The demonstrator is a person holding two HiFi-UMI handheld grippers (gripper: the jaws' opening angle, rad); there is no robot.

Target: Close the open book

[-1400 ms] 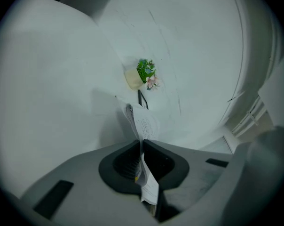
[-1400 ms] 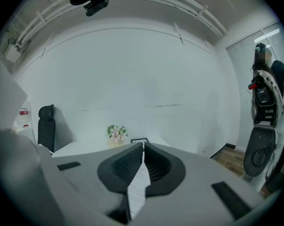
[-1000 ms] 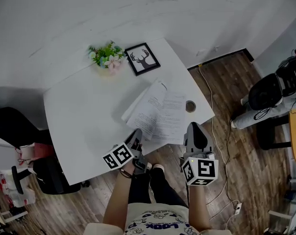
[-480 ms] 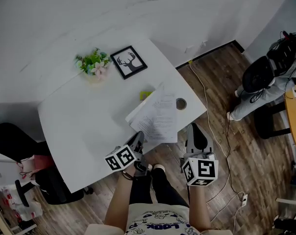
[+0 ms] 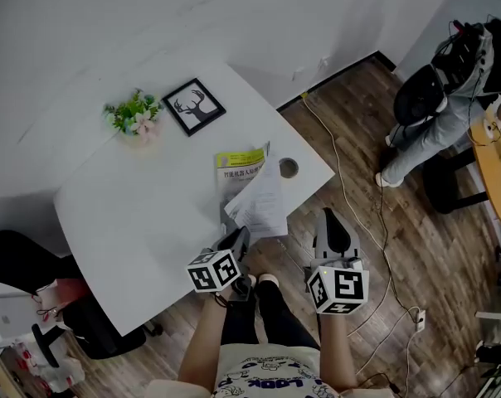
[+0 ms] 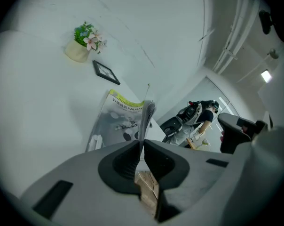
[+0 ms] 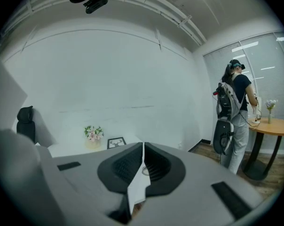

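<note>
The book (image 5: 240, 166) lies near the white table's (image 5: 143, 206) front right corner, a yellow-topped cover facing up. A sheaf of its white pages (image 5: 259, 204) stands raised beside that cover. My left gripper (image 5: 237, 240) is at the table's front edge, shut on the lower edge of those pages. In the left gripper view the pages (image 6: 145, 114) rise edge-on out of the left gripper (image 6: 142, 147), with the cover (image 6: 116, 121) flat to their left. My right gripper (image 5: 328, 219) hovers off the table's corner, right of the book. In the right gripper view, the right gripper (image 7: 143, 149) is shut on nothing.
A small potted plant (image 5: 133, 114) and a framed deer picture (image 5: 194, 106) stand at the table's back. A tape ring (image 5: 289, 167) lies right of the book. A person (image 5: 437, 98) stands by a round table at the far right. A cable (image 5: 350, 197) runs along the wood floor.
The book lay spread open; its right-hand pages have swung up and leftward in my left gripper, and the yellow cover has come into sight. Both grippers shifted sideways.
</note>
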